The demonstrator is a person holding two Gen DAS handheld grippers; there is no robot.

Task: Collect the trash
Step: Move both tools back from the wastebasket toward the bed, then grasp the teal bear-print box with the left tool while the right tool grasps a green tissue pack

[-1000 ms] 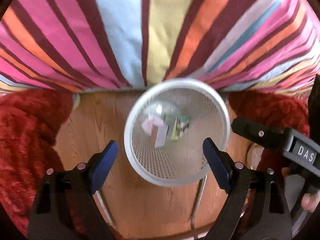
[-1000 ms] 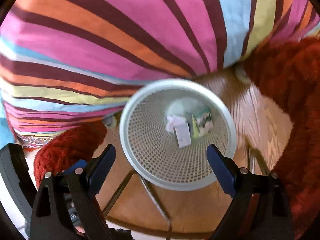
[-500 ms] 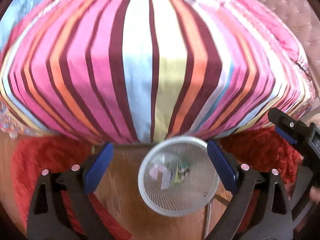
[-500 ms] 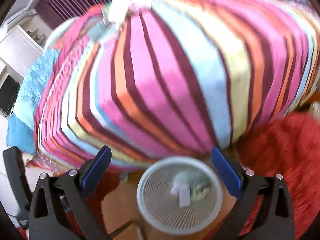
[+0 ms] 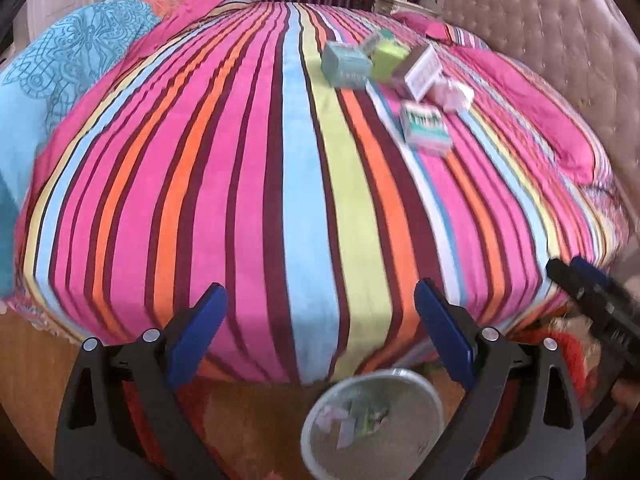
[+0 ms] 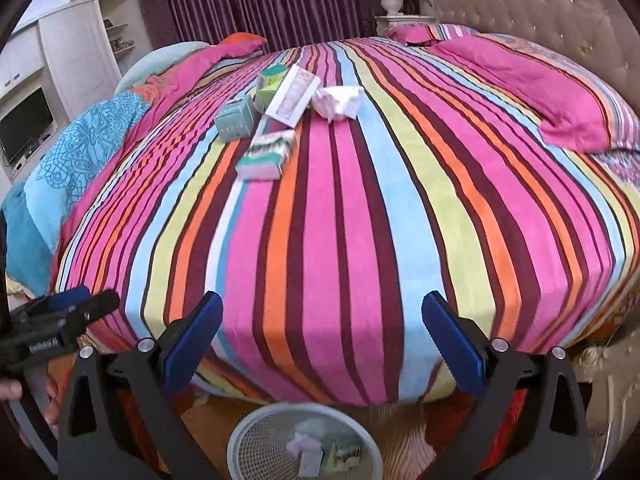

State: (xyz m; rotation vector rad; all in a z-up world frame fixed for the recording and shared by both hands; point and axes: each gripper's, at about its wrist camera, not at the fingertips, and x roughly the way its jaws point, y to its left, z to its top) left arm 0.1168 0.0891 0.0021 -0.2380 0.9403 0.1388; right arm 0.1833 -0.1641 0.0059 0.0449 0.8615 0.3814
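Several pieces of trash lie far across the striped bed [image 6: 340,220]: a teal box [image 6: 236,120], a green box [image 6: 272,84], a flat white box [image 6: 292,94], a crumpled tissue [image 6: 338,102] and a green-white pack [image 6: 266,154]. The left wrist view shows the teal box [image 5: 346,64], white box [image 5: 422,70], tissue [image 5: 452,94] and pack [image 5: 426,124]. A white mesh wastebasket [image 6: 248,444], holding scraps, stands on the floor below both grippers; it also shows in the left wrist view [image 5: 424,396]. My left gripper [image 5: 320,344] and right gripper [image 6: 322,352] are open and empty.
A tufted headboard [image 6: 540,4] is at the right. Pink pillows [image 6: 520,84] and a blue patterned blanket [image 6: 80,148] lie on the bed. A red rug [image 5: 568,344] and wood floor [image 5: 248,432] surround the basket. White cabinets with a TV [image 6: 24,126] stand at the left.
Both grippers have risen and tilted up from over the wastebasket; the basket has slid to the bottom of both views and the bed top with the trash has come into sight.
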